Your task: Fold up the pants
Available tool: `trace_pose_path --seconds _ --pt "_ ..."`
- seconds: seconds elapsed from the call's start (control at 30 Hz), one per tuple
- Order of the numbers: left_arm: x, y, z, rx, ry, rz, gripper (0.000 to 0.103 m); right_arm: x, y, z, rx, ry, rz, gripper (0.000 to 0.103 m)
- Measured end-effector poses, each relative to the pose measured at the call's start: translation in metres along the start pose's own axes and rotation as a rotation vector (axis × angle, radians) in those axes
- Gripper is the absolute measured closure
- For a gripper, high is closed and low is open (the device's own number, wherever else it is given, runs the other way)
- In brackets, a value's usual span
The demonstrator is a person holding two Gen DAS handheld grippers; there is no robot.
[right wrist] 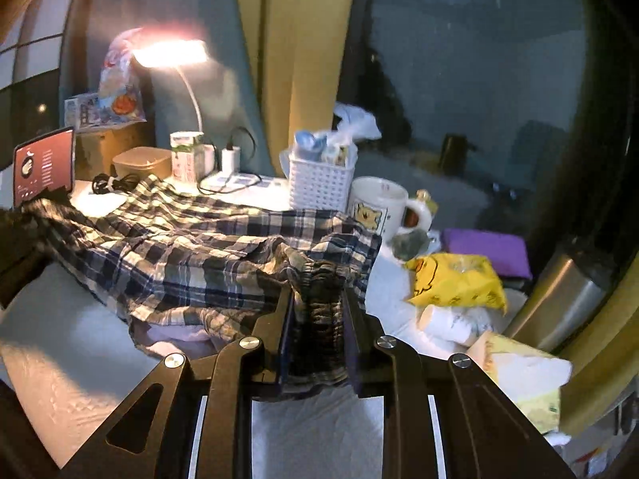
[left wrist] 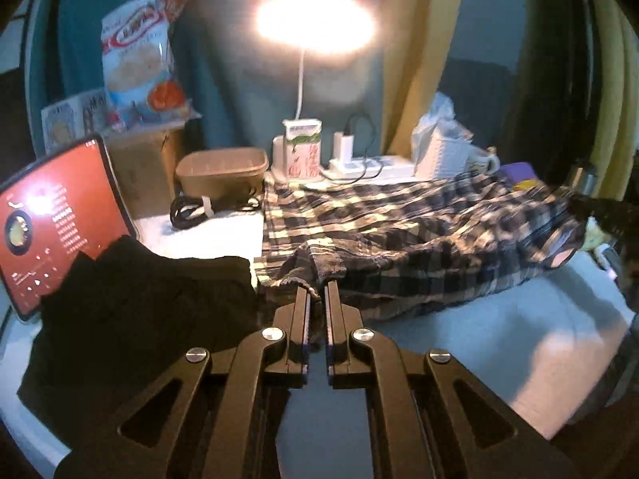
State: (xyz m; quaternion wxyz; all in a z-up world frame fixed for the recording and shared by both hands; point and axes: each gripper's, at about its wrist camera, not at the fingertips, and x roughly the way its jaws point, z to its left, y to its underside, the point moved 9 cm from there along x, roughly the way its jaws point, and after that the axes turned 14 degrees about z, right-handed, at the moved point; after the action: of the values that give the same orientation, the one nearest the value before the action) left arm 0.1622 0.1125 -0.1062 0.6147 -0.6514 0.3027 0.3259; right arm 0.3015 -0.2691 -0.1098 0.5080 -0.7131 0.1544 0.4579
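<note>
The plaid pants [left wrist: 399,235] lie spread and rumpled across the white table, also in the right wrist view [right wrist: 179,255]. My left gripper [left wrist: 317,289] is shut on a near edge of the pants at their left end. My right gripper [right wrist: 317,299] is shut on a bunched, gathered part of the pants, likely the waistband [right wrist: 319,319], at their right end. The cloth hangs slightly lifted between the two grippers. The right gripper also shows at the right edge of the left wrist view [left wrist: 599,215].
A black garment [left wrist: 139,307] lies near left beside a tablet [left wrist: 56,215]. At the back stand a lit desk lamp [left wrist: 315,24], a brown tub [left wrist: 221,169], a carton [left wrist: 301,151], a power strip [left wrist: 371,167] and a white basket [right wrist: 319,183]. A mug [right wrist: 379,207], yellow packet [right wrist: 455,279] and tissues [right wrist: 527,379] lie right.
</note>
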Motion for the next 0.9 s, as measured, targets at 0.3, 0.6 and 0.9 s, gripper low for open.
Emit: trace_pose_path --seconds 0.3,0.6,0.9 --pt "0.009 0.073 -0.007 -0.009 0.047 0.168 0.099 0.013 0.079 0.004 0.053 -0.011 0.130 0.077" --pt "0.005 0.112 -0.018 0.048 0.094 0.262 0.099 -0.003 0.116 0.013 0.076 -0.084 0.178 0.077" --pt "-0.015 0.105 -0.015 0.040 0.210 0.243 0.098 0.005 0.087 -0.013 0.178 -0.086 0.145 0.027"
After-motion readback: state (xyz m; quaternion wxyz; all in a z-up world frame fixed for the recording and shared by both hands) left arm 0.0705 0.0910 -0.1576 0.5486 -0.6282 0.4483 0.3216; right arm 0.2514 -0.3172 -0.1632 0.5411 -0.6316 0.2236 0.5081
